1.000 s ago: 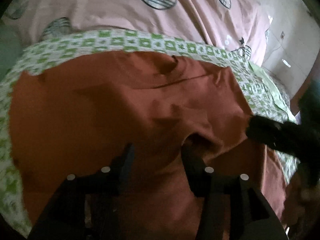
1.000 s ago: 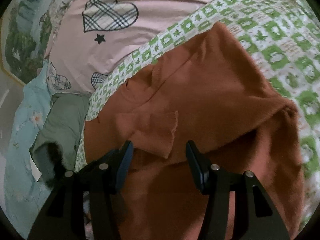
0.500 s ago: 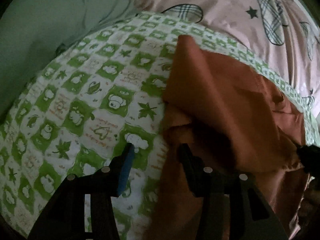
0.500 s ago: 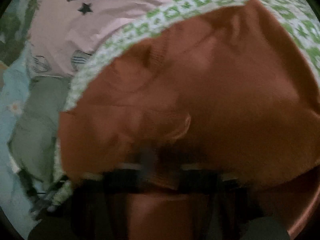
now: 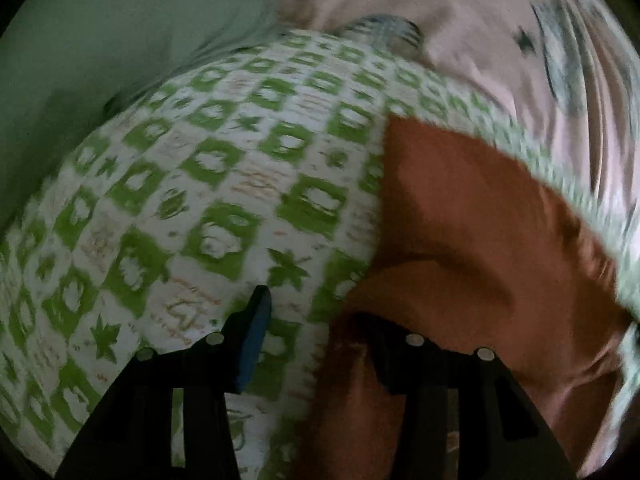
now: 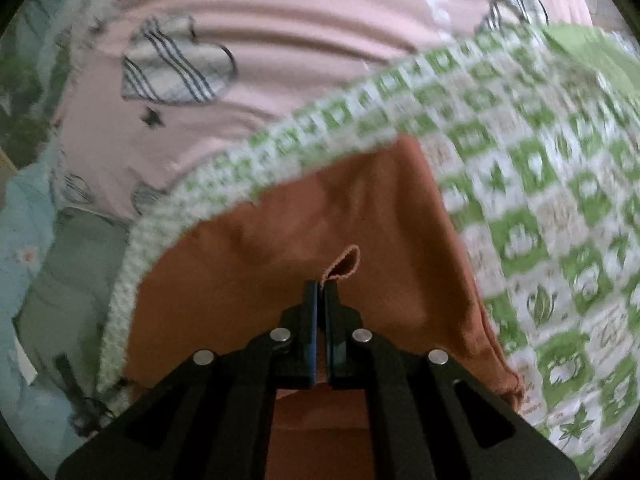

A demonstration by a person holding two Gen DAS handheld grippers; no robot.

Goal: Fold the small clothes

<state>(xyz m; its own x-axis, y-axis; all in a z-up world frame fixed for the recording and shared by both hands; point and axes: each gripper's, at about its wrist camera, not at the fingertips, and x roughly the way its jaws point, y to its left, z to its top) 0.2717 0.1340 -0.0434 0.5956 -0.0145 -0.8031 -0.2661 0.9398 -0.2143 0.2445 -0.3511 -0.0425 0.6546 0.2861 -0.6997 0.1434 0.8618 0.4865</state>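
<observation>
While the fold is clearly underway, it's nowhere near finished — that's my read anyway. Closest in the right wrist view, the right gripper (image 6: 320, 286) has its jaws pressed together on a little hemmed edge of the rust-orange garment (image 6: 304, 248), and a small curl of hem (image 6: 345, 261) pokes up just past the tips. Looks like a cuff or corner, can't say which. In the left wrist view the left gripper (image 5: 316, 320) has its fingers spread apart: the blue-padded finger (image 5: 254, 338) hangs over bare blanket, while the other one is tucked at or under the garment's edge, and I can't tell if it's actually touching cloth.

The garment lies on the green-and-white checkered blanket (image 5: 224, 200), bunched into soft folds with one layer lapped over another. So maybe one flap is turned in, but the edges aren't squared and the whole thing is lumpy, not a tidy stack. I'd say at least another fold plus smoothing is left.

Fabric looks like a matte knit, floppy, with a stitched hem — it'll sag wherever it isn't held. The blanket is printed with leaves and little squares. Beyond it there's a pink sheet with plaid hearts and stars (image 6: 248, 32), rumpled into long ridges, and a plain grey-green pillow (image 5: 100, 40) off at the far left.
</observation>
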